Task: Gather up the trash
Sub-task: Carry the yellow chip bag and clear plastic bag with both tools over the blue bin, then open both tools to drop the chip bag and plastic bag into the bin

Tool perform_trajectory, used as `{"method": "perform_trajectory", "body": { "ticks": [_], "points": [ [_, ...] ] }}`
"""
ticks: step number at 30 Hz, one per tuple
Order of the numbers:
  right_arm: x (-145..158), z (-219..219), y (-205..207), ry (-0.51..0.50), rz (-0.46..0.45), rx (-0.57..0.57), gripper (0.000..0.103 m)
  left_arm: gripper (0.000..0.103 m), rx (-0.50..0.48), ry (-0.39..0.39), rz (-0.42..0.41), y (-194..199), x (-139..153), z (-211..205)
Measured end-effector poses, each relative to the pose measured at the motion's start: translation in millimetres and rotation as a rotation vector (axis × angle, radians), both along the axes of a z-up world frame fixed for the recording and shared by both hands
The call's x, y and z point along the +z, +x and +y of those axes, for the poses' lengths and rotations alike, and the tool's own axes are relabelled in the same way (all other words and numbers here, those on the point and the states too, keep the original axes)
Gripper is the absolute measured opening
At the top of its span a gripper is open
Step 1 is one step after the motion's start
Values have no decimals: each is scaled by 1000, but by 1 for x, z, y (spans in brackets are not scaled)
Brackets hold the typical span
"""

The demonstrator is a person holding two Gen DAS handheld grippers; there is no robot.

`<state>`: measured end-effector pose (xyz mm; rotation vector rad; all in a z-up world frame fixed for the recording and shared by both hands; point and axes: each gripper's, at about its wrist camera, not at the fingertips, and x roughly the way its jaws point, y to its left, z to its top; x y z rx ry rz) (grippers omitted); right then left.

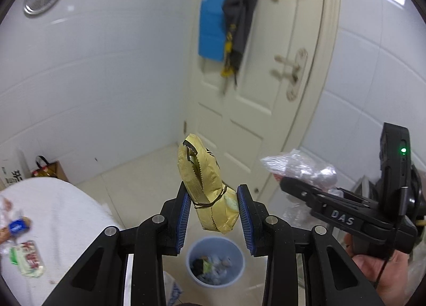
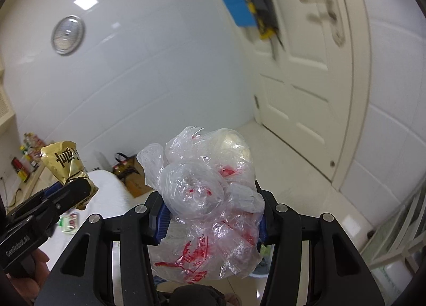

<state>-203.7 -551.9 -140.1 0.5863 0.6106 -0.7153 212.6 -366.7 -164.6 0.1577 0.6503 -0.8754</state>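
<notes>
Trash comes first in the left wrist view: a gold snack wrapper (image 1: 206,186), crumpled and bound with a thin dark band, sits between the blue pads of the left gripper (image 1: 213,208). The pads are set narrow around its lower half, though the right pad seems to stand a little off it, so I cannot tell if the grip is firm. Straight below the wrapper stands a pale blue bin (image 1: 215,260) on the tiled floor, already holding mixed scraps. Left of the bin lies a white table (image 1: 61,215) with a green and red packet (image 1: 26,258) and a small blue item (image 1: 16,226) on it. Right of the bin, and higher, the right gripper (image 1: 286,182) shows from the side, with a crumpled clear plastic bag (image 1: 300,167) bulging at its tip. A cream door (image 1: 255,108) with clothes hanging on it stands behind the bin.

From the right wrist view, the clear plastic bag (image 2: 210,199), printed in red, fills the space between the fingers of the right gripper (image 2: 211,218), which are closed in on it from both sides. Only a sliver of the bin (image 2: 259,275) peeps out beneath the bag. Left of the bag, the left gripper (image 2: 73,188) carries the gold wrapper (image 2: 66,164), its printed top poking up. Behind that, the white table (image 2: 106,186) and a brown box (image 2: 133,180) sit by the wall
</notes>
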Motion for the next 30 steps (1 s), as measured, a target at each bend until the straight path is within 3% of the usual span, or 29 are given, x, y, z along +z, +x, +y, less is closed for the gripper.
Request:
{"method": "perform_trajectory", "body": {
  "ticks": [16,24,30],
  "points": [
    [-125,-82,-12,237,123,-113,51,31,-71,226,197,90,-92,-152],
    [-172,-101,-16,336,162,-145,51,31,-78,314,271,120,-143,-205],
    [-199,-115,-16,392,183,-177,63,33,-82,367,309,139,-165,-242]
  ]
}}
